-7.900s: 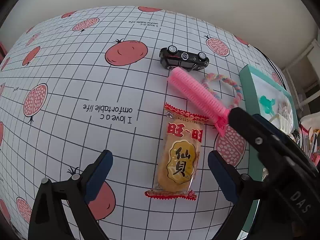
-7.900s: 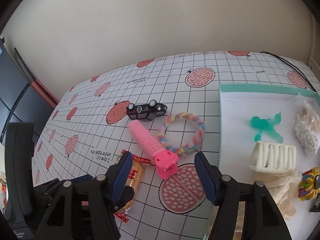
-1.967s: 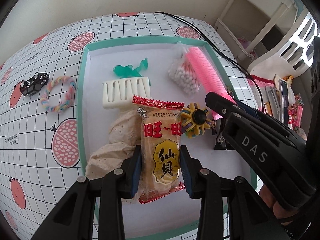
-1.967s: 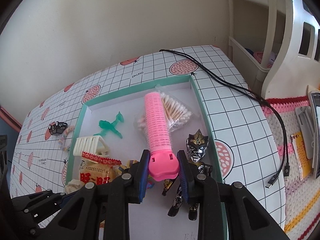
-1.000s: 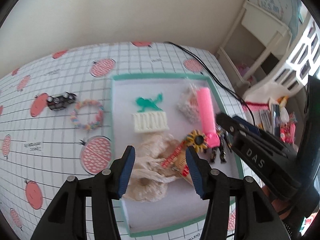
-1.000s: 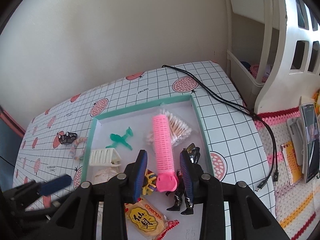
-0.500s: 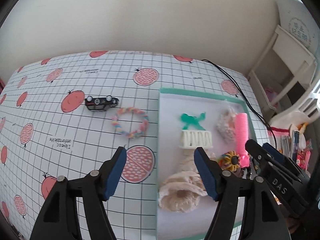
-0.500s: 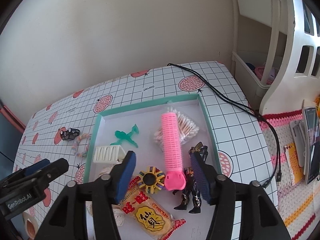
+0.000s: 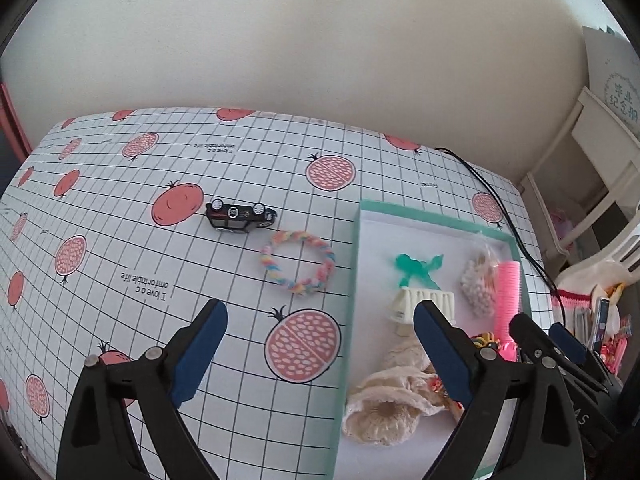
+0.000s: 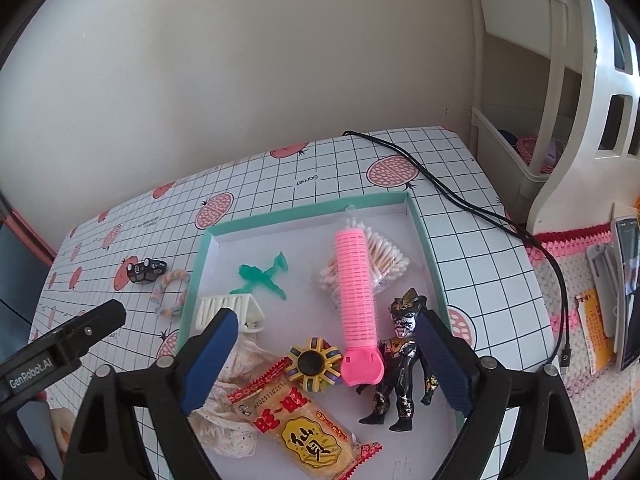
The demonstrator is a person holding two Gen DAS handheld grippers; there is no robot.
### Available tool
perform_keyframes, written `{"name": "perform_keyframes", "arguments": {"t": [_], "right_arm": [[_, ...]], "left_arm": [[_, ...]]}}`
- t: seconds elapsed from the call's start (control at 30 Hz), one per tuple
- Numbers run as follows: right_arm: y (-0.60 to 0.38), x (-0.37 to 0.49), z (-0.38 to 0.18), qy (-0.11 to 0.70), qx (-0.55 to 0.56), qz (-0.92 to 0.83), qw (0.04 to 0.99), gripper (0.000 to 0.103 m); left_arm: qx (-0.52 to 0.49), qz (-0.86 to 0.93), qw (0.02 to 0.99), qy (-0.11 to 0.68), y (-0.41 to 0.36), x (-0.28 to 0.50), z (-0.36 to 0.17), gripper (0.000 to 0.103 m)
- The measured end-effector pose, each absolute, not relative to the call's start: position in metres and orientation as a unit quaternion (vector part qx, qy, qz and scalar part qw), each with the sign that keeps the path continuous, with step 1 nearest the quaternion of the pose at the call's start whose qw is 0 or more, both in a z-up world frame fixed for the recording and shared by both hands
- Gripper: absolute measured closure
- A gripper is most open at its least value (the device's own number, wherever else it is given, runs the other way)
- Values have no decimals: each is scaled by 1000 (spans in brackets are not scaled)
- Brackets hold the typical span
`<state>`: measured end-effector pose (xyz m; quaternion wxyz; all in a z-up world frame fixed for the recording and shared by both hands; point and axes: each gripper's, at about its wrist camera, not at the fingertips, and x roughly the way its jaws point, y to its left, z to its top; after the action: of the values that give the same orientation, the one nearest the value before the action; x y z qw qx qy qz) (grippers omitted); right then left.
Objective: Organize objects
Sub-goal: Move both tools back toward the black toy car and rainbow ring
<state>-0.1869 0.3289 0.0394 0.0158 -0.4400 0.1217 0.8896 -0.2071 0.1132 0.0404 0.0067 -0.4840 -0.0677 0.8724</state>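
A teal-rimmed white tray holds a pink hair roller, a snack packet, a bag of cotton swabs, a green toy, a white clip, a spinner, a black figure and cream lace. On the tablecloth to the tray's left lie a black toy car and a pastel rope ring. My left gripper hangs open above the cloth beside the tray. My right gripper is open over the tray, holding nothing.
A black cable runs across the table's right side to a plug near a crocheted mat. White shelving stands at the right against the wall. The pomegranate-print tablecloth stretches left of the tray.
Both grippers have let go: the snack packet and pink roller now lie in the tray. The left gripper has swung left towards the car and ring and opened wider; the right has drawn back.
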Motion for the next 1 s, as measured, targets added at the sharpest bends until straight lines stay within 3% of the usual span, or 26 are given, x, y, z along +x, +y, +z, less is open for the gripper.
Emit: {"name": "perform_keyframes", "arguments": {"t": [0.07, 0.23, 1.0], "right_arm": [[329, -187, 39, 120, -441, 889, 15, 3], [328, -188, 38, 118, -442, 889, 14, 0], [311, -201, 44, 122, -439, 890, 33, 0]], "left_arm": [[-483, 873, 5, -68, 112, -207, 40, 0], [-476, 876, 1, -70, 110, -207, 40, 0], [-467, 880, -2, -88, 67, -221, 41, 0]]}}
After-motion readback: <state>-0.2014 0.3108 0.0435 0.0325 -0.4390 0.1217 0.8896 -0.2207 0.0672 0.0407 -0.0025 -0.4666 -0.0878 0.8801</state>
